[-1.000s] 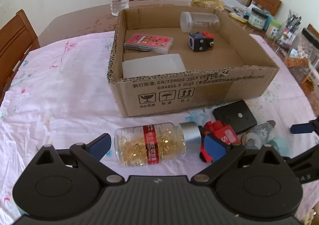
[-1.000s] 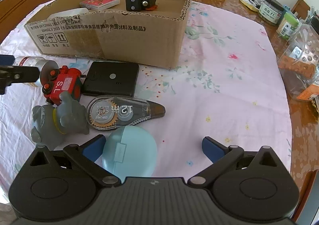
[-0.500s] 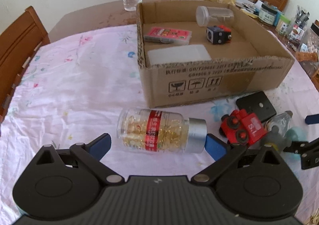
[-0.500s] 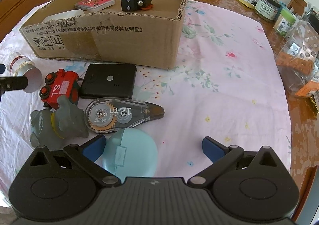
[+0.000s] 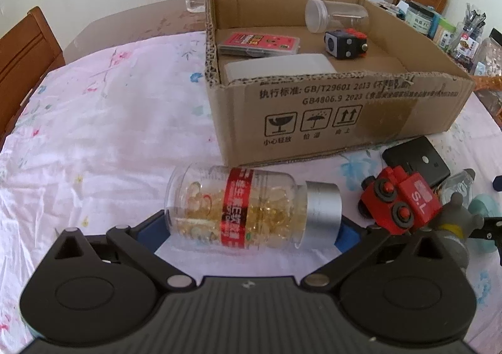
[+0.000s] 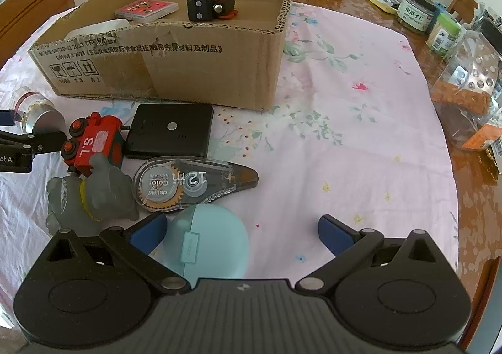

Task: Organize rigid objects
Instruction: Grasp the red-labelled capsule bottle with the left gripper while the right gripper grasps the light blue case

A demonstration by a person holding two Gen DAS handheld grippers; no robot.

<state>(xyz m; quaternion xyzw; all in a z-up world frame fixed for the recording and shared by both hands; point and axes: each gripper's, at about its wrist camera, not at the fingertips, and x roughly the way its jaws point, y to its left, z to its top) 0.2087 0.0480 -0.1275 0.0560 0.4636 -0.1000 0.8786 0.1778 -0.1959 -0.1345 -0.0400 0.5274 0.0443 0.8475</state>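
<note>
Left gripper (image 5: 251,230) spread wide around the lying pill bottle (image 5: 251,208), not clamped; right gripper (image 6: 243,233) wide open, empty

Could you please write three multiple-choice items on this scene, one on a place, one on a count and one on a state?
1. Where does the capsule bottle lie?
A. inside the cardboard box
B. on the tablecloth in front of the cardboard box
C. on a chair

2. How many things are inside the box?
A. two
B. four
C. seven

3. How is the right gripper?
A. open, with the round blue case between its fingers
B. shut on the tape dispenser
C. shut on the toy train

Answers: 1 B, the bottle lies on its side on the cloth before the box wall. 2 B, a clear jar, card case, black cube and white container. 3 A, the fingers stand wide apart.
</note>
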